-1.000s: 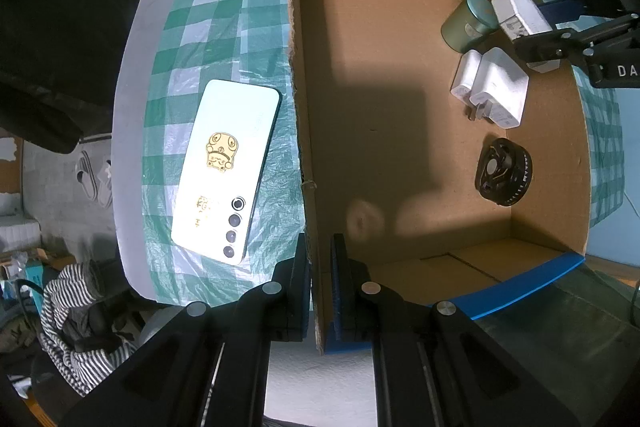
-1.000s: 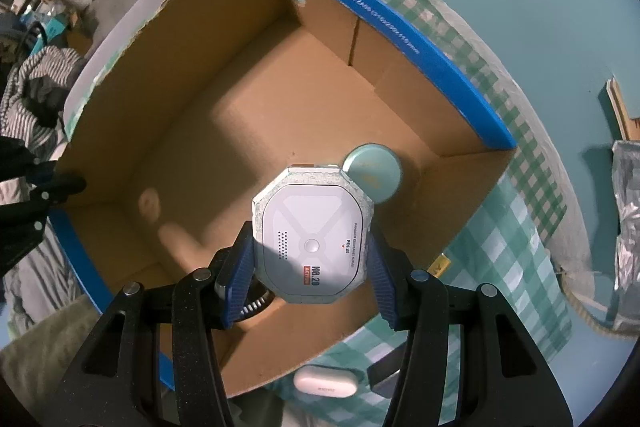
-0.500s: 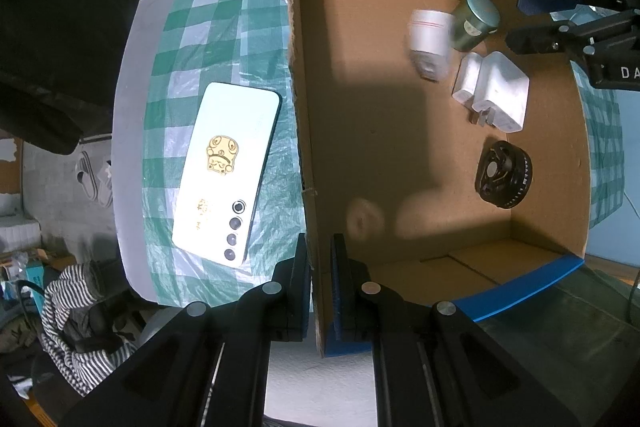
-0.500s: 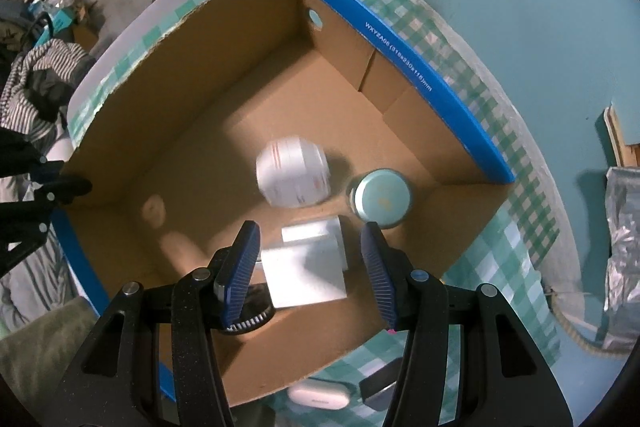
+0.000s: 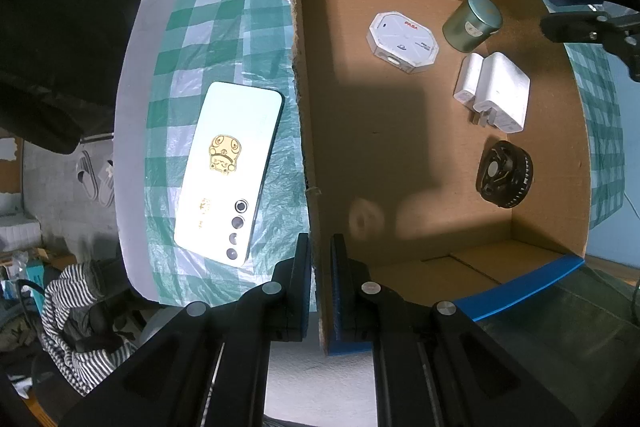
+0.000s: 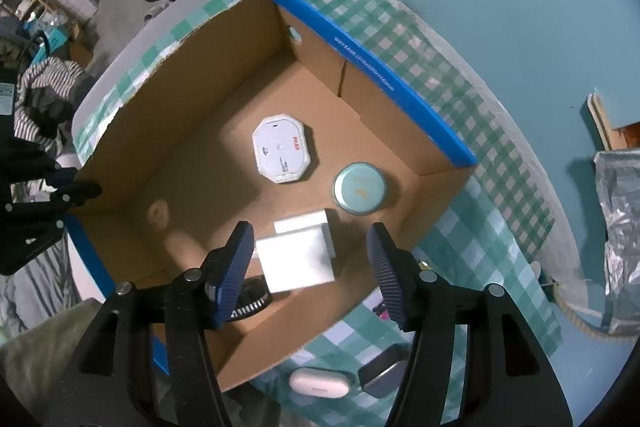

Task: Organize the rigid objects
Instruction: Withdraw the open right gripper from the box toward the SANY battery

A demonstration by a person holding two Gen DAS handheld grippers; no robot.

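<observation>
An open cardboard box point(image 5: 304, 115) with blue rims point(image 6: 400, 79) stands on a green checked cloth. Inside lie a white octagonal device point(image 5: 402, 41) point(image 6: 282, 155), a green tin point(image 5: 472, 23) point(image 6: 360, 189), two white chargers point(image 5: 496, 91) point(image 6: 298, 255) and a black round fan point(image 5: 504, 173). My left gripper point(image 5: 320, 255) is shut on the box's near wall. My right gripper point(image 6: 310, 267) is open and empty above the box's right side; it also shows in the left wrist view point(image 5: 588, 15). A white phone point(image 5: 230, 167) lies on the cloth left of the box.
A white earbud case point(image 6: 320, 383) and a dark object point(image 6: 384, 371) lie on the cloth outside the box, near my right gripper. Striped clothing point(image 5: 76, 315) lies below the table's left edge. Foil-like material point(image 6: 620, 219) sits at the far right.
My right gripper opened and let go of the octagonal device, which dropped and came to rest flat on the box floor beside the tin. The gripper rose and drew back. The left gripper stayed put.
</observation>
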